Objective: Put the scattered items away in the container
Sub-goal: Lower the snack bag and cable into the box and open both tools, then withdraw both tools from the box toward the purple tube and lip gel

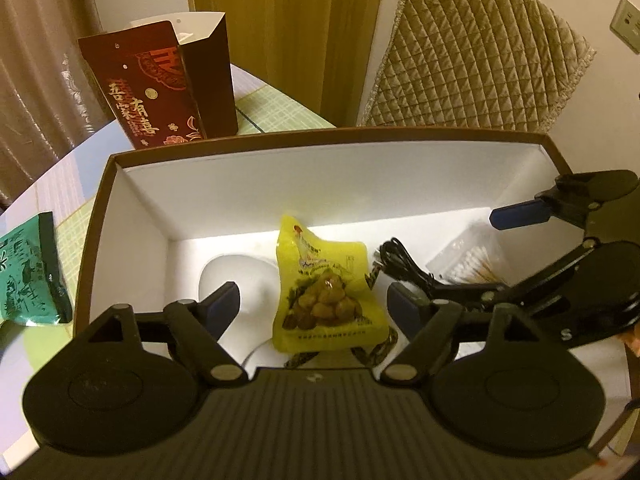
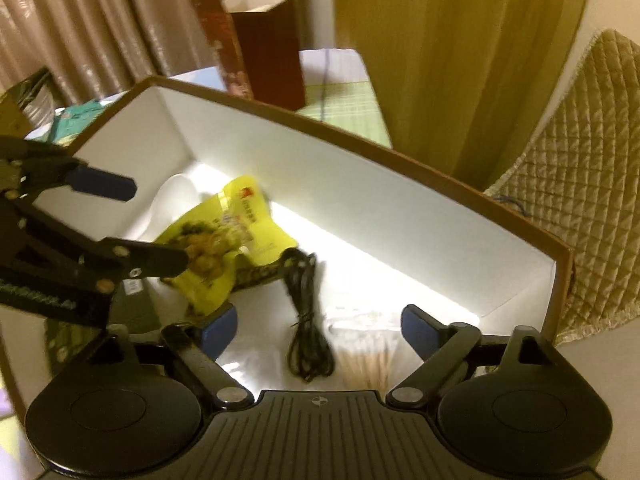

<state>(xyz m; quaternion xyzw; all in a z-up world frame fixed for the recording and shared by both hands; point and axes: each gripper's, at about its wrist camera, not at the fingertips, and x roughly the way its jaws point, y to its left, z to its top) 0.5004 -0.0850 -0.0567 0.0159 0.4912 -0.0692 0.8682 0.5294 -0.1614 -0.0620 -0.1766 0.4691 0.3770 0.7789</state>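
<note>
Brown-rimmed cardboard box (image 1: 100, 200) with white inner walls is seen set on a pale checked tablecloth (image 1: 280, 108), both grippers held over its open top. Inside it are laid a yellow plastic snack packet (image 1: 324, 288) printed with brown nuts, a white rounded object (image 1: 256, 280) just left of the packet, a coiled black cable (image 1: 404, 264) to the packet's right, and a clear box of cotton swabs (image 1: 468, 264) at the far right of the floor. A patterned strap (image 1: 376, 354) is partly hidden under the packet's near edge. The left gripper (image 1: 316, 304) is spread wide above the packet — nothing is pressed between its blue pads (image 1: 224, 300). The right gripper (image 2: 320, 326) is likewise spread wide over the cable and swabs, with nothing gripped. Outside the box, a green foil packet (image 1: 30, 276) lies on the cloth at the left, and a dark red paper gift bag (image 1: 160, 80) stands at the far side — near a quilted olive chair back (image 1: 480, 52).
</note>
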